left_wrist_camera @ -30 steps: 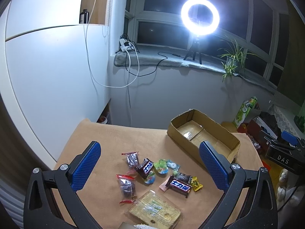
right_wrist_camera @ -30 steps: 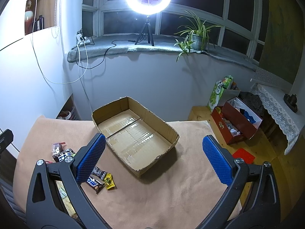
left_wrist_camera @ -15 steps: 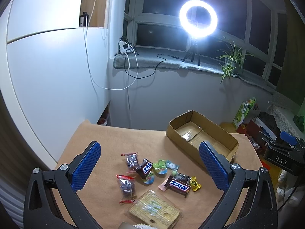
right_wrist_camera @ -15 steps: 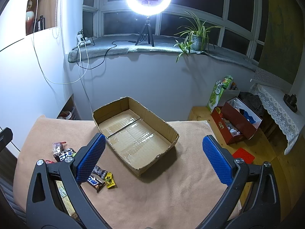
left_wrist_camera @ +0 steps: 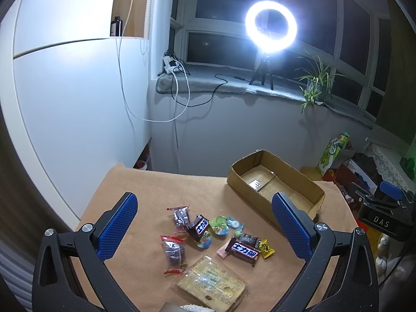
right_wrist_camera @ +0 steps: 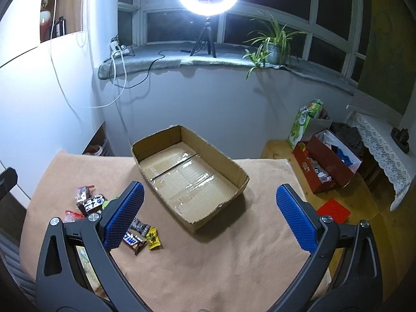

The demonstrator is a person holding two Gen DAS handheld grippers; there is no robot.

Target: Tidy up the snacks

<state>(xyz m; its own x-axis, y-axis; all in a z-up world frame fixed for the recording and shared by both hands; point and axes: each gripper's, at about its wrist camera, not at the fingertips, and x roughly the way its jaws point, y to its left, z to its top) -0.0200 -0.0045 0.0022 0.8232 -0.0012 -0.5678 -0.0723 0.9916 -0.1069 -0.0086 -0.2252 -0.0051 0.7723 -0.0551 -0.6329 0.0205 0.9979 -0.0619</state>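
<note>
Your left claw (left_wrist_camera: pixel 204 230) – spread wide, holding nothing, above the snacks (left_wrist_camera: pixel 208 236) | your right claw (right_wrist_camera: pixel 208 218) – wide open too, empty, over the desk (right_wrist_camera: pixel 208 265) | snacks loose on the desk, left of the cardboard box (right_wrist_camera: pixel 189 174) | box bare inside

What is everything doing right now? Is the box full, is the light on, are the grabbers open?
Box: open-topped, empty.
Snacks: loose on the table, wrapped.
Ring light: on.
Left hand-held gripper: open, holding nothing.
Right hand-held gripper: open, holding nothing.
</note>
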